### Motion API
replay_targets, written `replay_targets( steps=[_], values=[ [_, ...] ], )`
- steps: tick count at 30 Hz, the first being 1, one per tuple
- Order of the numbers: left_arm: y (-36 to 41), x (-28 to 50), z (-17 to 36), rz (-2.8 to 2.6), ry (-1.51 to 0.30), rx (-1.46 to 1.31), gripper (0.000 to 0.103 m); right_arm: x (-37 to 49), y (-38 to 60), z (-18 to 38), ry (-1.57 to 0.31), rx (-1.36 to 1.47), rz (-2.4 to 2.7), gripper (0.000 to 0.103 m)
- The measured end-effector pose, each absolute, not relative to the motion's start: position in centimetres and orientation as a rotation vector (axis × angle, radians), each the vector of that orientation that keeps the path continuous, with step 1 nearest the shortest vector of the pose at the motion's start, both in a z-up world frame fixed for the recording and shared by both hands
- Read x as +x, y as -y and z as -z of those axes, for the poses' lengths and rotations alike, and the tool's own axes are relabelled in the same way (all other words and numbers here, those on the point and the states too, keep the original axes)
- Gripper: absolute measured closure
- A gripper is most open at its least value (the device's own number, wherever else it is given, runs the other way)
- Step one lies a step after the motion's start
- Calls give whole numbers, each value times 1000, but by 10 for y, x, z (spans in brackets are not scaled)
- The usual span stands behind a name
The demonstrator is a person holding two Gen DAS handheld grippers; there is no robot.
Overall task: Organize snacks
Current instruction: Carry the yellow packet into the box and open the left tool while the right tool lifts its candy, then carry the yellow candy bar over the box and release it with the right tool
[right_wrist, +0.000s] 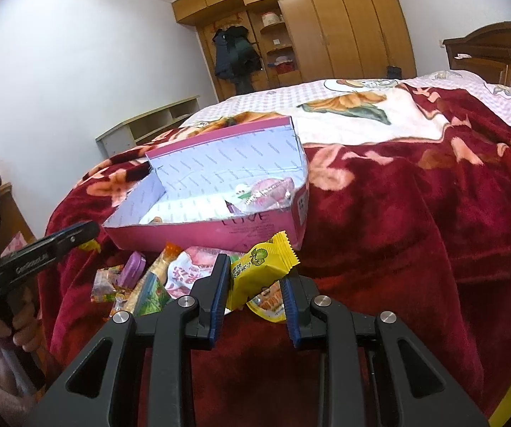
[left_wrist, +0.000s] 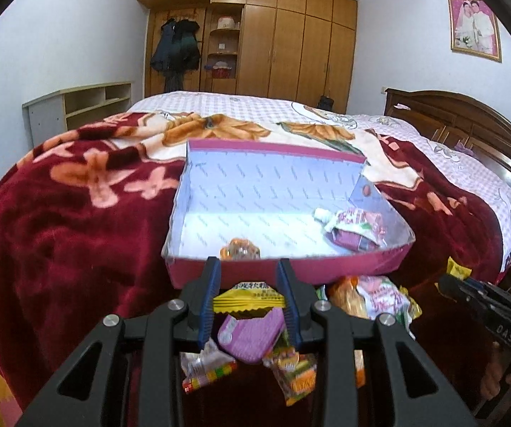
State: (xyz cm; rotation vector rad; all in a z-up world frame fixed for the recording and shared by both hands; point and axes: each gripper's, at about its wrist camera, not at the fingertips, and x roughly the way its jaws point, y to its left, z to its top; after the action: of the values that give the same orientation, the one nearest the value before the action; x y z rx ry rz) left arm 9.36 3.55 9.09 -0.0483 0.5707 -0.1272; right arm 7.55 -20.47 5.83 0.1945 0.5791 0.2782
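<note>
Left wrist view: left tool (left_wrist: 249, 297), black with blue ribbed pads, clamped on a yellow crinkle-edged candy wrapper (left_wrist: 249, 299) just in front of the shallow pink cardboard box (left_wrist: 291, 271). Box open on top, lined with pale printed paper, resting on a dark red floral fleece blanket (left_wrist: 70, 220) spread over the bed. Inside the box: an orange clear-wrapped sweet (left_wrist: 239, 249) against the near wall, a purple and white spouted snack pouch (left_wrist: 353, 229) toward the right side. In front of the box, below the tool: a purple flat oval tin (left_wrist: 251, 334), two small clear packets of coloured candies (left_wrist: 207, 368), a pink and white plastic snack bag (left_wrist: 383, 300). Right tool (left_wrist: 483, 293) at the right edge, in front of the box's right corner.

Right wrist view: right tool (right_wrist: 255, 293) clamped on a yellow wrapped candy with a green fruit print (right_wrist: 260, 272), held just in front of the box's (right_wrist: 198, 233) pink front wall. Behind that candy, an orange-printed sealed cup (right_wrist: 269, 304), low between the pads. Left of it and in front of the box, loose on the blanket: the pink and white bag (right_wrist: 187, 270), an orange and green long packet (right_wrist: 152, 288), the purple tin (right_wrist: 132, 270). Spouted pouch (right_wrist: 266, 192) inside the box at its right end. Left tool (right_wrist: 77, 233) at the left edge, beside the box's left corner, carried by a hand (right_wrist: 24, 323) in a pale sleeve. Wooden wardrobe (right_wrist: 326, 28) well behind the box.
</note>
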Motion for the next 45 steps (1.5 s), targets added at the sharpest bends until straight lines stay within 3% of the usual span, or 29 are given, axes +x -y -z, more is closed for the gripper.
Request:
replay_targets(
  steps=[14,34,38,45],
  values=[
    [-30,141,-102,133,-556,-55,69,82,199,-67,-568,178,-282,74],
    [-18,210,-66,48,-576,9,69,103,203,-64,-586,161,-279,74],
    [-18,214,-61,34,-584,3,54,109,201,-64,-589,150,-288,74],
    [-23,220,-48,10,-625,-11,48,119,196,-70,-585,119,-290,74]
  ],
)
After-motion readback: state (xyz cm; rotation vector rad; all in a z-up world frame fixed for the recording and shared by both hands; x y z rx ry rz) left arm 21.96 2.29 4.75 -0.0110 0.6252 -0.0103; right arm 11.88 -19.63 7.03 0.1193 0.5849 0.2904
